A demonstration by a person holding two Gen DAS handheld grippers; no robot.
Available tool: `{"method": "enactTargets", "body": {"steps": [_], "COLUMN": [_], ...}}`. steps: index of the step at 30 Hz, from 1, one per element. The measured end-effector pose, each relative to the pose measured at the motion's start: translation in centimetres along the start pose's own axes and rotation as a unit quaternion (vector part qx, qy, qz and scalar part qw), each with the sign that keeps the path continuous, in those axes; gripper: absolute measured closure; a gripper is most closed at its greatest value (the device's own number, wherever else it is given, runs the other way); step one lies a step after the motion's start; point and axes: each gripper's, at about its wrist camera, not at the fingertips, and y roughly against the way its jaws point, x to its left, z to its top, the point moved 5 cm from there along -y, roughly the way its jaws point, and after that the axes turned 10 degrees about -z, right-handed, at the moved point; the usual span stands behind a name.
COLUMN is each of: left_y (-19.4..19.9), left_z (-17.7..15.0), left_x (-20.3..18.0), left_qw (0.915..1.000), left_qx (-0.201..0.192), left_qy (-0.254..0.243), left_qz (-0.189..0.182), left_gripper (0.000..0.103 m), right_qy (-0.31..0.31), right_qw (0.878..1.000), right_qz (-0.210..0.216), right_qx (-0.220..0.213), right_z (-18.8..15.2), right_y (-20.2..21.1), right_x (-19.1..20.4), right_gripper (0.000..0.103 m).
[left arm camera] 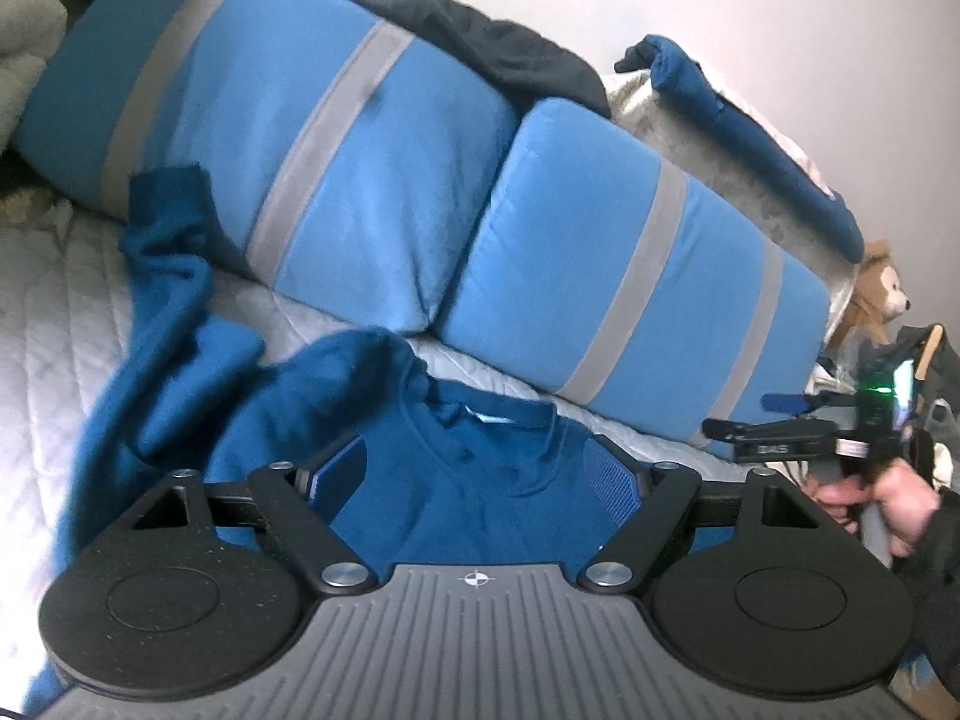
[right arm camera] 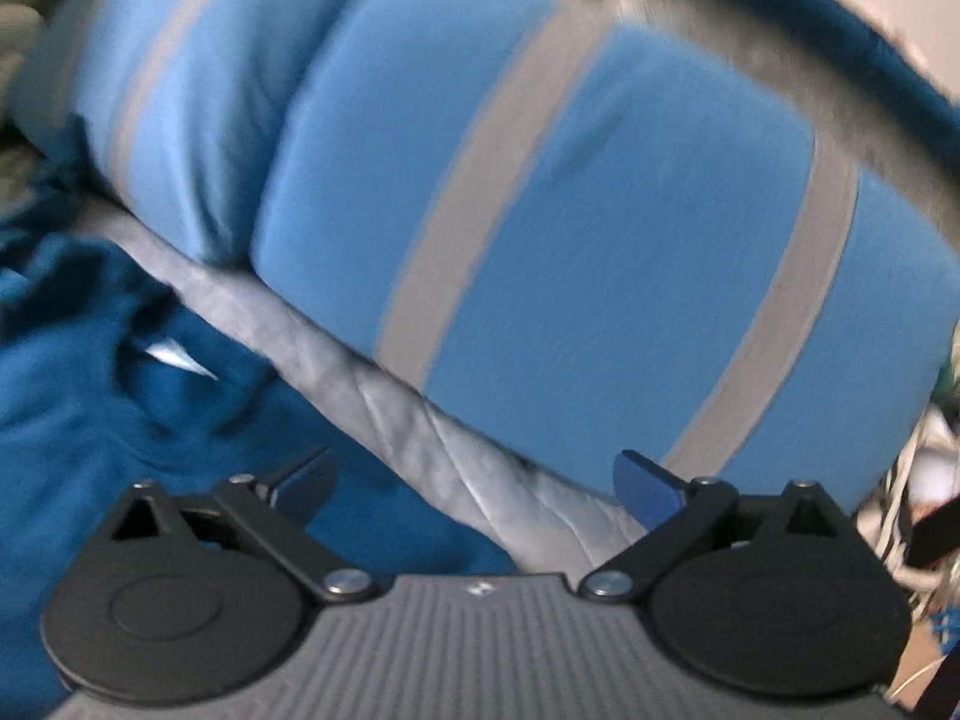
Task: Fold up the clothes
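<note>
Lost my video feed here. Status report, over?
Left gripper open, over blue shirt. Right gripper open, empty. Shirt rumpled on bed, unfolded. Striped pillows close behind collar.

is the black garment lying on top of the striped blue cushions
Yes, the black garment lies draped over the top edge of the striped blue cushions in the left wrist view.

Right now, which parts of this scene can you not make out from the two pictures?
- Blue shirt: in the left wrist view its lower part is hidden behind the left gripper.
- Dark garment: the striped pillows hide its lower part.
- Right wrist view: motion blur smears everything, so the tag at the shirt's collar is unreadable.
- Shelf items beside the teddy bear: too small, cut by the edge.
</note>
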Motion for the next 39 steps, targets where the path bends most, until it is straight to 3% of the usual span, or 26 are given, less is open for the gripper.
{"method": "enactTargets", "body": {"steps": [9,12,15,20,29,36,38,39], "left_y": [8.4,11.2,11.7,9.5,4.4,-0.5,-1.2,-1.5], "left_z": [10.0,13.3,14.7,14.3,12.0,9.8,9.2,9.0], "left_x": [1.1,1.5,2.1,5.2,10.7,14.8,15.8,16.2], "left_qw": [0.9950,0.9903,0.9859,0.9857,0.9881,0.9868,0.9873,0.9875], "left_qx": [-0.065,-0.090,-0.094,-0.078,-0.032,0.016,0.028,0.032], "left_qy": [-0.059,-0.080,-0.104,-0.103,-0.089,-0.068,-0.059,-0.057], "left_qz": [0.047,0.069,0.091,0.108,0.122,0.146,0.145,0.143], "left_gripper": [0.023,0.022,0.019,0.019,0.019,0.019,0.019,0.019], "right_qy": [-0.051,-0.082,-0.093,-0.084,-0.102,-0.227,-0.235,-0.219], "right_qw": [0.993,0.988,0.986,0.987,0.989,0.966,0.962,0.966], "right_qz": [0.033,0.057,0.071,0.090,0.104,0.110,0.135,0.128], "right_qx": [-0.104,-0.117,-0.115,-0.099,-0.017,0.055,0.045,0.044], "right_z": [7.1,9.1,10.2,9.7,5.5,1.3,0.2,-0.2], "right_y": [11.2,13.5,14.5,13.7,10.7,8.2,7.6,7.3], "right_x": [1.4,1.8,2.8,6.5,13.7,17.4,18.6,19.1], "right_gripper": [0.000,0.000,0.000,0.000,0.000,0.000,0.000,0.000]}}
